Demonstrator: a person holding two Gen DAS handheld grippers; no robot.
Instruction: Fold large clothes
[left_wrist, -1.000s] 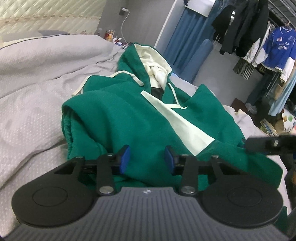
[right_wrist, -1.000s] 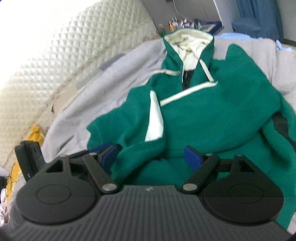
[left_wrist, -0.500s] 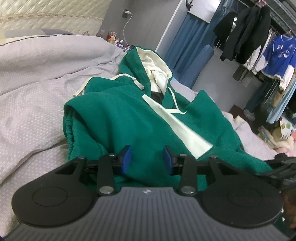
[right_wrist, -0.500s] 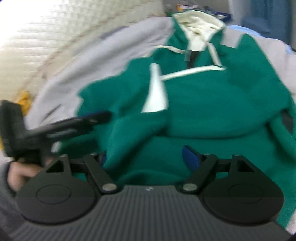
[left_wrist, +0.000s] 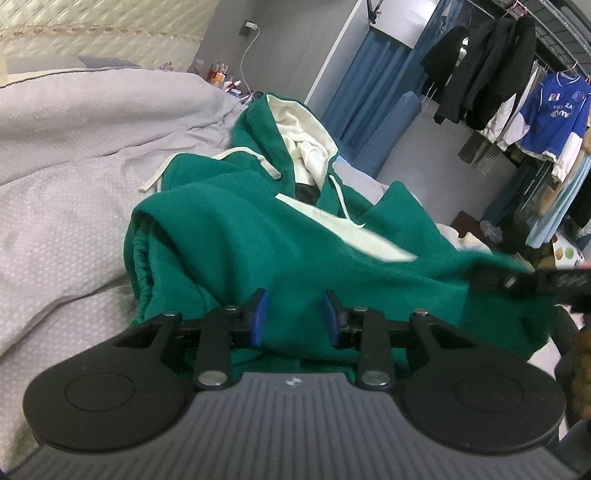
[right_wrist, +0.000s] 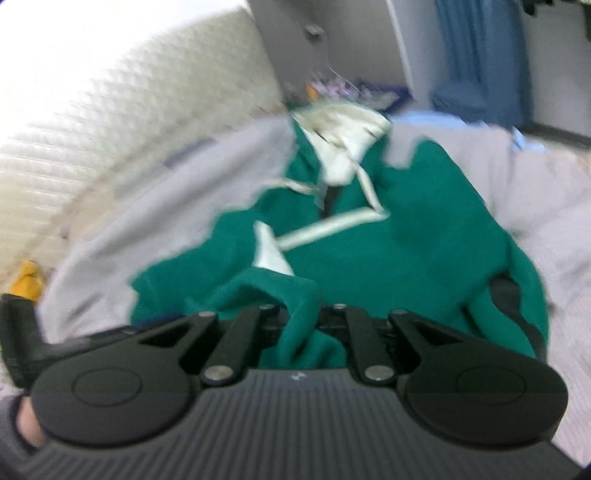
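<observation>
Green hoodie lies rumpled across your grey bed, cream-lined hood toward the headboard.

Your right gripper has just been closing and now pinches a raised fold of the hem; your left gripper, jaws also narrowing, straddles hem fabric, but you cannot tell whether its pads press it. The right view is blurred; one sleeve is bunched under, and the hem's near edge is hidden behind both grippers.

blur: right wrist view | hidden: right tool pads in hoodie
</observation>
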